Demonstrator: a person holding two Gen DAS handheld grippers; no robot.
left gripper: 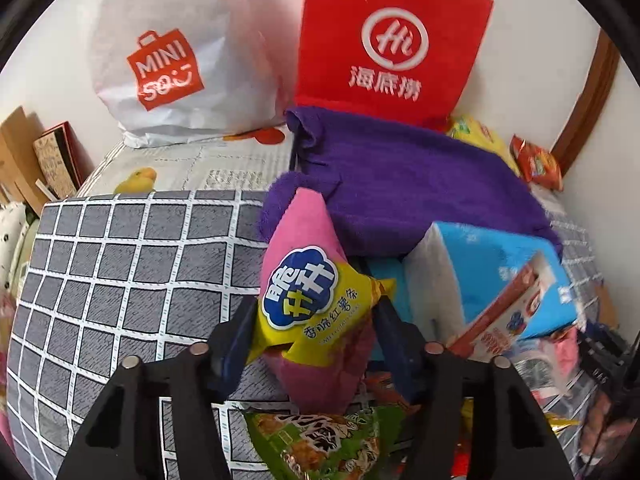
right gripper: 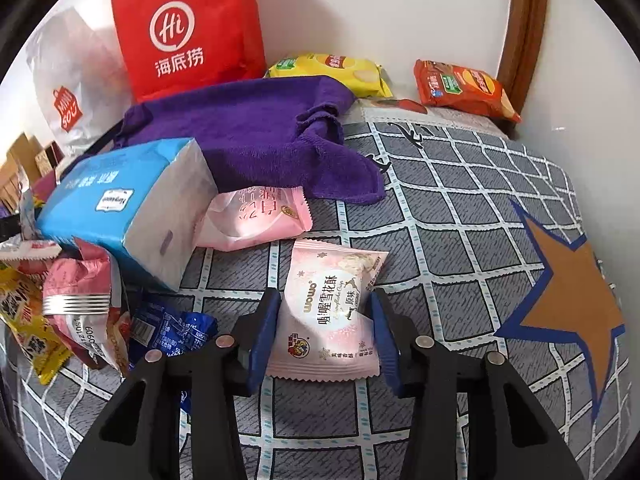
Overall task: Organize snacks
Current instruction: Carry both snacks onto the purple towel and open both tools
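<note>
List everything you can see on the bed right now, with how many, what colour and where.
red bag: 1, red with white logo, upright at the wall
white bag: 1, white with red logo, left of the red bag
towel: 1, purple, in front of the red bag
tissue pack: 1, blue and white, near edge of the towel
chip bags: 2, yellow and orange, by the wall
pink pack: 1, flat beside the tissue pack
snack pile: several mixed wrappers, left of the right gripper
green pack: 1, under the left gripper
bedsheet: 1, grey with white grid
left gripper: shut on the pink-yellow pack
right gripper: shut on the pale pink pack
</note>
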